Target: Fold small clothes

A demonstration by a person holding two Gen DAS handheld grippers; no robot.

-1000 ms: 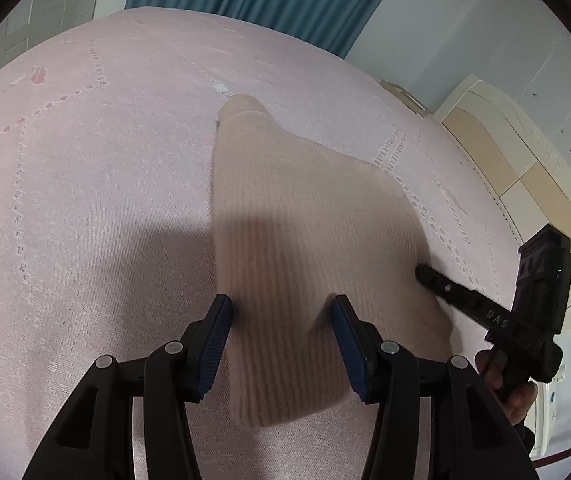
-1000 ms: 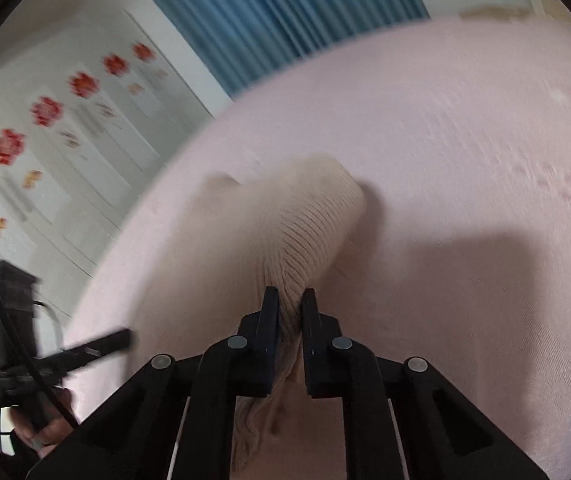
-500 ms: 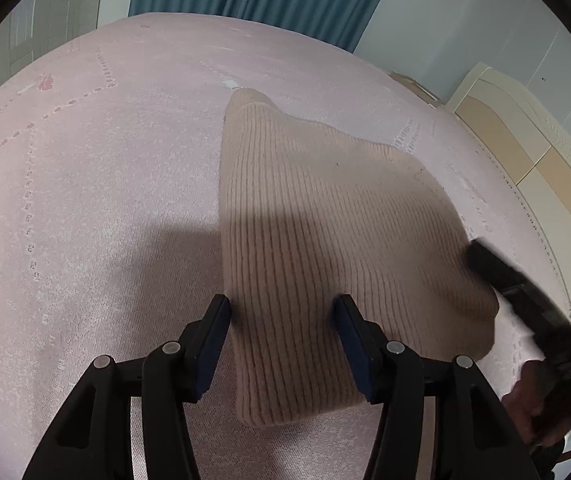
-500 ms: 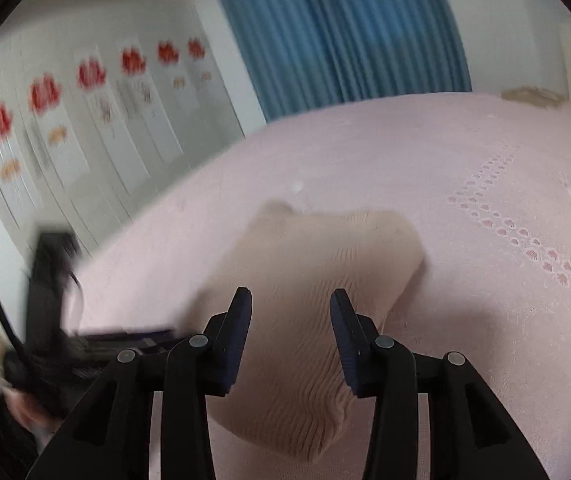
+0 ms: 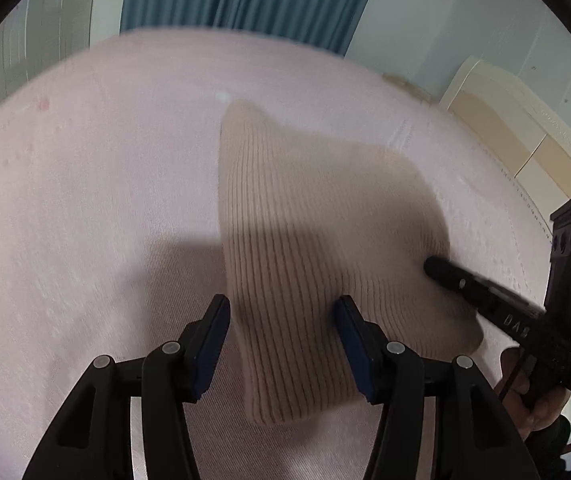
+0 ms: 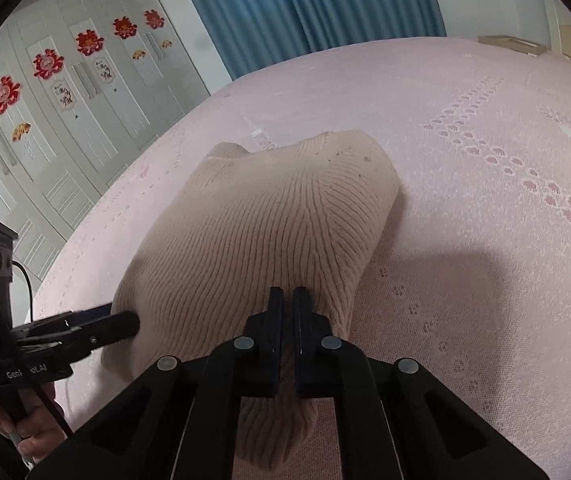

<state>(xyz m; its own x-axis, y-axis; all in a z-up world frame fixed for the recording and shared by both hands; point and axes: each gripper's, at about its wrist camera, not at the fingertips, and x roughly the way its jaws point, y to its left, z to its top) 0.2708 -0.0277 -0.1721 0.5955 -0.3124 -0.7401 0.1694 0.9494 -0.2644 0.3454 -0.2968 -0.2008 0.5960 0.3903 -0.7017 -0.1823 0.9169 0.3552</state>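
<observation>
A beige ribbed knit garment [image 5: 309,232] lies on the pink bedspread [image 5: 85,200]; it also shows in the right wrist view [image 6: 253,232]. My left gripper [image 5: 281,312] is open, its blue-padded fingers either side of the garment's near edge. My right gripper [image 6: 287,300] is shut on the garment's near edge, which bunches up between its fingers. The right gripper also shows in the left wrist view [image 5: 437,268], its tip on the garment's right side. The left gripper shows in the right wrist view [image 6: 125,322] at the garment's left edge.
The pink bedspread [image 6: 485,240] has a patterned weave. A blue curtain [image 6: 305,8] hangs behind the bed. White wardrobe doors [image 6: 45,92] with red decorations stand at the left. A cream headboard [image 5: 525,136] is at the right.
My right gripper has gone from open above the garment to shut on its near edge. The left gripper stays open and has pulled back slightly.
</observation>
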